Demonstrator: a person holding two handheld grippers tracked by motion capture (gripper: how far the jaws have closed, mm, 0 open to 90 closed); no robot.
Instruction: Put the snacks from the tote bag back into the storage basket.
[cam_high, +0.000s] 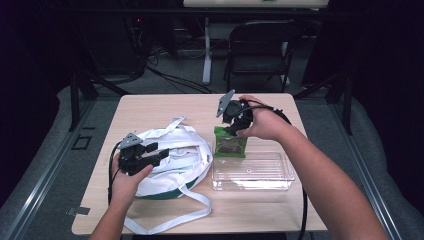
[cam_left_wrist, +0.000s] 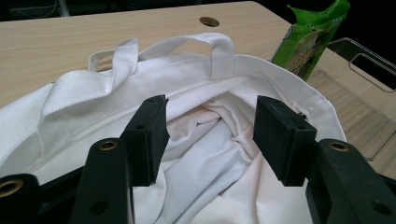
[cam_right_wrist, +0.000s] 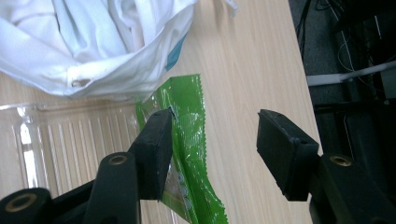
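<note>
A white cloth tote bag (cam_high: 175, 160) lies crumpled at the table's left-middle, its mouth facing up. My left gripper (cam_high: 159, 153) hovers just over that mouth (cam_left_wrist: 210, 135), jaws open with only bag fabric below them. A green snack packet (cam_high: 230, 143) stands upright at the far-left corner of a clear plastic tray (cam_high: 260, 172). My right gripper (cam_high: 231, 129) points down over the packet's top. In the right gripper view the jaws (cam_right_wrist: 215, 126) stand open, and the packet (cam_right_wrist: 189, 135) rests against the left jaw's inner side without being pinched.
The bag's long white straps (cam_high: 165, 220) trail toward the table's near edge. The green packet (cam_left_wrist: 310, 37) and the tray (cam_left_wrist: 369, 74) lie just right of the bag. A folding chair (cam_high: 262, 47) stands beyond the table's far edge.
</note>
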